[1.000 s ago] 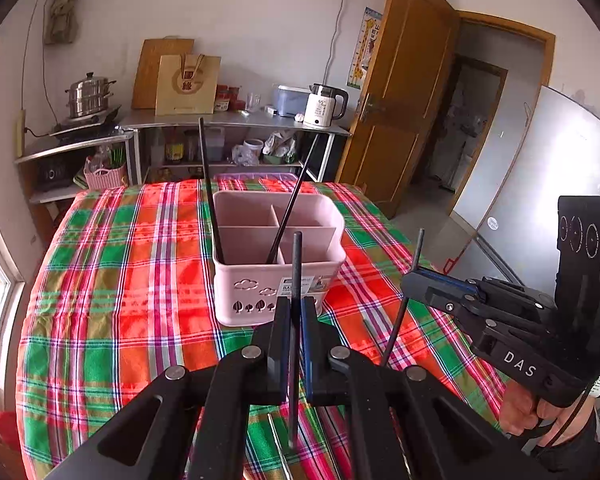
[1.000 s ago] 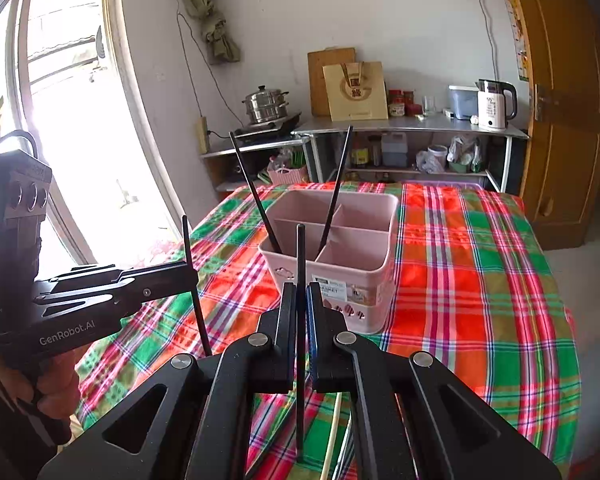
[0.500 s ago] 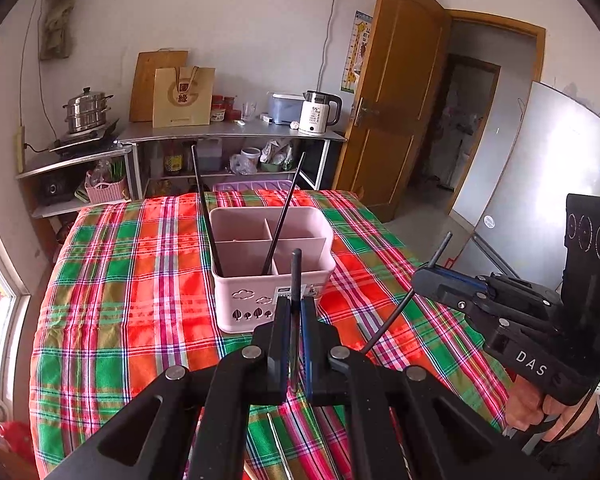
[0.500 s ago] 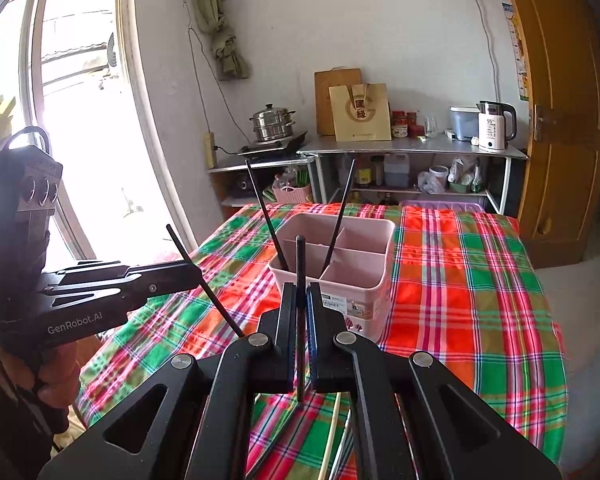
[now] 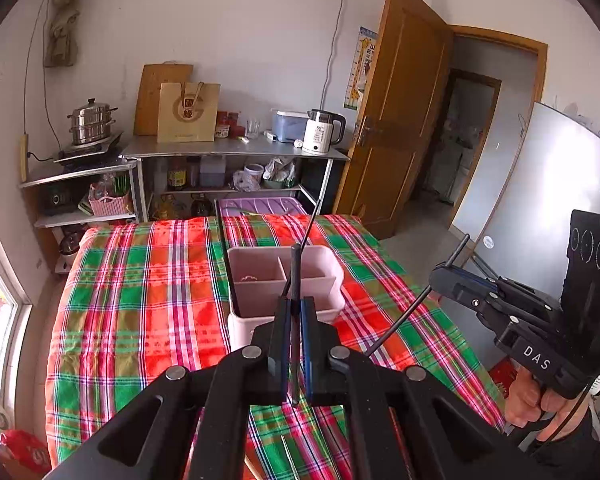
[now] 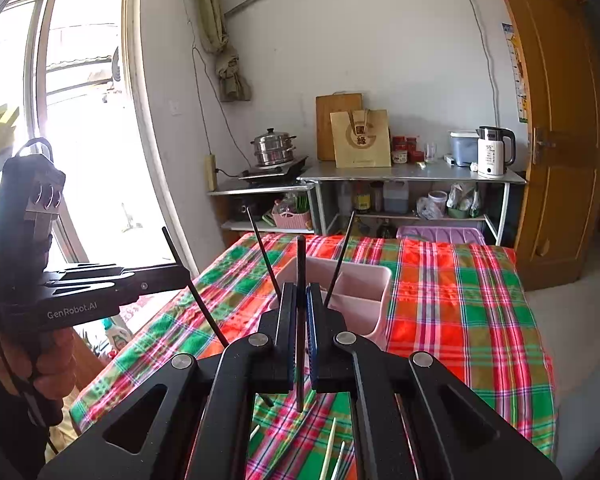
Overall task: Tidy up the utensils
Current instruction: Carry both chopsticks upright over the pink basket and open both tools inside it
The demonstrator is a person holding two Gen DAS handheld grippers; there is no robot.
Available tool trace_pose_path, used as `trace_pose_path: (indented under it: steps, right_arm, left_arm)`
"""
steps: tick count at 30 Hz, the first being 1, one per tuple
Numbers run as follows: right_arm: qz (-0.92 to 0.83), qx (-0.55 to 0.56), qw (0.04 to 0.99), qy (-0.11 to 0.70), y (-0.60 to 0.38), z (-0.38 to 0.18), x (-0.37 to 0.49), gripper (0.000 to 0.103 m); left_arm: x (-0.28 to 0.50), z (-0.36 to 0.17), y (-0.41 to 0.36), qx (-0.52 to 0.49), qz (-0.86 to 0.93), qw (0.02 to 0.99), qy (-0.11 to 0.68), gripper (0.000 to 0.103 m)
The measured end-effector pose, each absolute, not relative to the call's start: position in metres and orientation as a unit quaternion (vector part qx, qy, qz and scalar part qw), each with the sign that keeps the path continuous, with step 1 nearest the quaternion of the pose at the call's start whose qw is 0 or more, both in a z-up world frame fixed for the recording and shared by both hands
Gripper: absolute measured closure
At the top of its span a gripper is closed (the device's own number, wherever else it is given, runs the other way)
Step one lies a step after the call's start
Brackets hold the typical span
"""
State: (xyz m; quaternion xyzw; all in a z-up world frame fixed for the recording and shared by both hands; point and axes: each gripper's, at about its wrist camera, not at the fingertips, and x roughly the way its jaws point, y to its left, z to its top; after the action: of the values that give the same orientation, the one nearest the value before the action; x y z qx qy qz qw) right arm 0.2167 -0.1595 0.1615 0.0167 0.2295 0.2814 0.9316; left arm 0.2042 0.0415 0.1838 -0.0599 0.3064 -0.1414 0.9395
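Observation:
On the plaid tablecloth [image 5: 140, 320] stands a pink divided caddy [image 5: 260, 280] [image 6: 364, 292], with two black chopsticks [image 5: 224, 256] [image 6: 262, 248] leaning in it. My left gripper [image 5: 296, 302] is shut on a black chopstick [image 5: 296, 264] that stands upright between its pads, above the table just short of the caddy. From the right wrist, that gripper [image 6: 184, 274] shows at the left, its chopstick [image 6: 204, 308] slanted. My right gripper [image 6: 301, 290] is shut on another black chopstick [image 6: 300, 256]. The left wrist view has it at the right [image 5: 436, 276], chopstick [image 5: 400, 320] tilted.
Pale chopsticks [image 6: 328, 448] lie on the cloth under the right gripper. Behind the table stand metal shelves [image 5: 236, 152] with a kettle [image 5: 320, 132], a steamer pot [image 5: 90, 120] and a paper bag. A purple bin [image 5: 260, 206] sits at the far edge. Window left, wooden door [image 5: 396, 120] right.
Both grippers have risen with their chopsticks, so the caddy and table sit lower and farther in both views. Each held chopstick looks more tilted from the other wrist.

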Motion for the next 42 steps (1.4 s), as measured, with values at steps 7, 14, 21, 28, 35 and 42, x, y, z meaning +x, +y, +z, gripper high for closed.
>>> trace_pose_path:
  steps: [7, 14, 21, 28, 35, 42]
  right_arm:
    - [0.28, 0.036, 0.939, 0.195, -0.154, 0.191, 0.236, 0.099]
    - [0.271, 0.049, 0.945, 0.176, -0.145, 0.206, 0.264, 0.099]
    - [0.264, 0.058, 0.946, 0.18, -0.136, 0.194, 0.287, 0.099]
    - [0.261, 0.057, 0.943, 0.199, -0.13, 0.169, 0.299, 0.099]
    - [0.258, 0.058, 0.937, 0.228, -0.129, 0.145, 0.307, 0.099]
    - [0.257, 0.058, 0.929, 0.26, -0.127, 0.125, 0.314, 0.098]
  left_arm:
    - [0.226, 0.226, 0.06, -0.08, -0.129, 0.951, 0.271, 0.099]
    - [0.256, 0.246, 0.064, -0.076, -0.118, 0.957, 0.252, 0.099]
    - [0.282, 0.233, 0.066, -0.079, -0.118, 0.957, 0.253, 0.099]
    - [0.299, 0.203, 0.065, -0.077, -0.12, 0.952, 0.27, 0.099]
    - [0.306, 0.176, 0.062, -0.078, -0.12, 0.946, 0.289, 0.099]
    - [0.315, 0.15, 0.061, -0.075, -0.106, 0.939, 0.319, 0.099]
